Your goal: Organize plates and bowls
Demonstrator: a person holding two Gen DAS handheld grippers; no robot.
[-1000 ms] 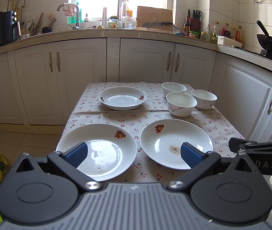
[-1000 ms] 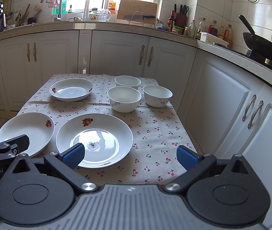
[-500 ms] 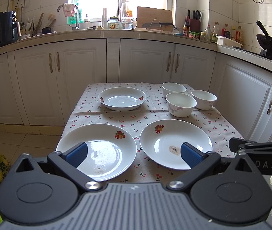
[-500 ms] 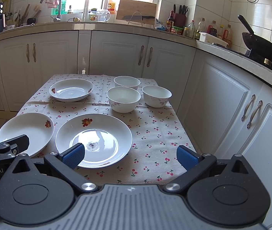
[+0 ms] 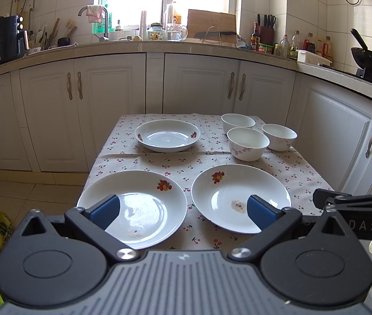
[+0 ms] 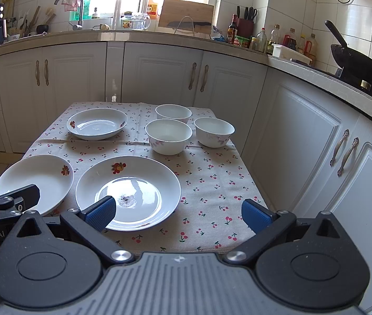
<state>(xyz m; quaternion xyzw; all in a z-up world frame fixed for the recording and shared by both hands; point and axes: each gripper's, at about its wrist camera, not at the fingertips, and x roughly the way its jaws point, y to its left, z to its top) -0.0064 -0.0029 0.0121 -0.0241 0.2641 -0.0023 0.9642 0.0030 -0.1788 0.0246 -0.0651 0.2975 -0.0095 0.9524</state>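
**Both claws released, held short of the two near plates**

My left claw [image 5: 183, 210] is spread wide and grips nothing; my right claw [image 6: 176, 214] is the same, fingers apart, empty. Both hang at the near edge of the table [image 6: 212, 183], not touching any dish.

Near row: in the left wrist view, the left plate [image 5: 133, 207] lies at about 11 o'clock from the left claw, just ahead of its left finger. The right plate [image 5: 238, 197] sits at about 1 o'clock, its near rim behind the right finger. The two plates are just beside each other, with a thin strip of cloth between. In the right wrist view the right plate [image 6: 128, 191] is at 11 o'clock from the right claw, with specks of residue at its centre.

Far row: a deeper plate [image 5: 167, 135] at 12 o'clock, well apart from the near pair. Three bowls [image 5: 247, 143] cluster at 1 o'clock, close together; whether they touch I cannot tell.

Judgement: nothing is stacked yet. Plates are round, so no long axis governs; approach is by the near rim. Left claw is nearer the left plate, right claw nearer the right plate and bowls.
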